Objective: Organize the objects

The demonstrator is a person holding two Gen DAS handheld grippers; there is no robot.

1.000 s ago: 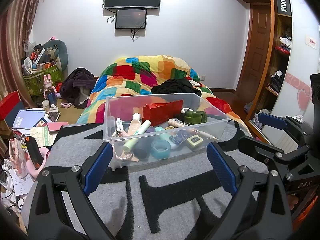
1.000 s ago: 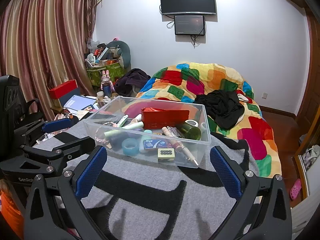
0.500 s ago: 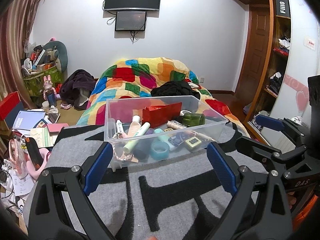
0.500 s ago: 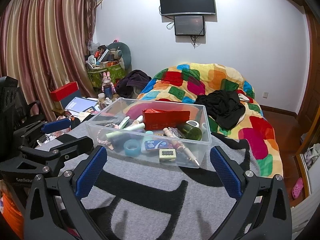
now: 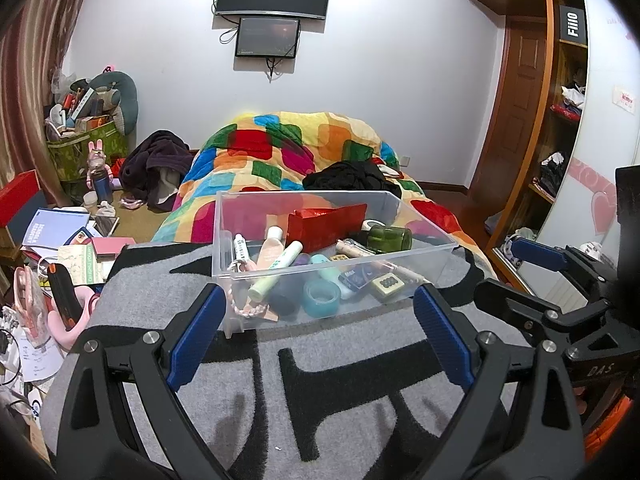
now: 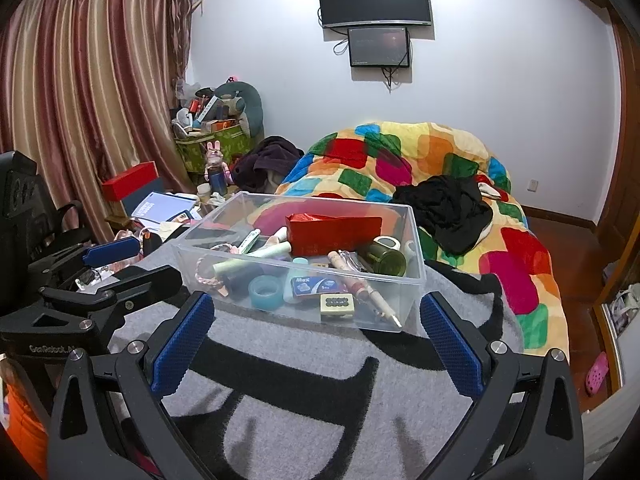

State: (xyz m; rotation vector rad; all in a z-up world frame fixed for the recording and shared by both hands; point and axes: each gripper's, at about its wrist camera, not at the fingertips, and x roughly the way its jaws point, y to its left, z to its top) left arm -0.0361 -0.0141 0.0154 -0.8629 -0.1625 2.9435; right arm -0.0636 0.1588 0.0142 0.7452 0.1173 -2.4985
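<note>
A clear plastic bin (image 5: 424, 266) (image 6: 296, 312) stands on a grey and black blanket (image 5: 340, 400) (image 6: 312, 400). In it lie a red box (image 5: 326, 226) (image 6: 334, 230), a green jar (image 5: 390, 238) (image 6: 386, 258), a teal tape roll (image 5: 321, 298) (image 6: 264, 291), tubes, a pink braided cord and small packets. My left gripper (image 5: 316, 338) is open and empty, just in front of the bin. My right gripper (image 6: 316, 346) is open and empty, also in front of the bin. Each gripper shows at the edge of the other's view.
A bed with a colourful patchwork quilt (image 5: 288, 160) (image 6: 420, 152) and dark clothes (image 6: 448, 208) lies behind the bin. Books, a red box (image 6: 130, 180) and clutter crowd the left side. A wooden wardrobe (image 5: 560, 120) stands at the right.
Both grippers have drawn back and risen slightly from the bin. Both stay open and empty. The bin has not moved.
</note>
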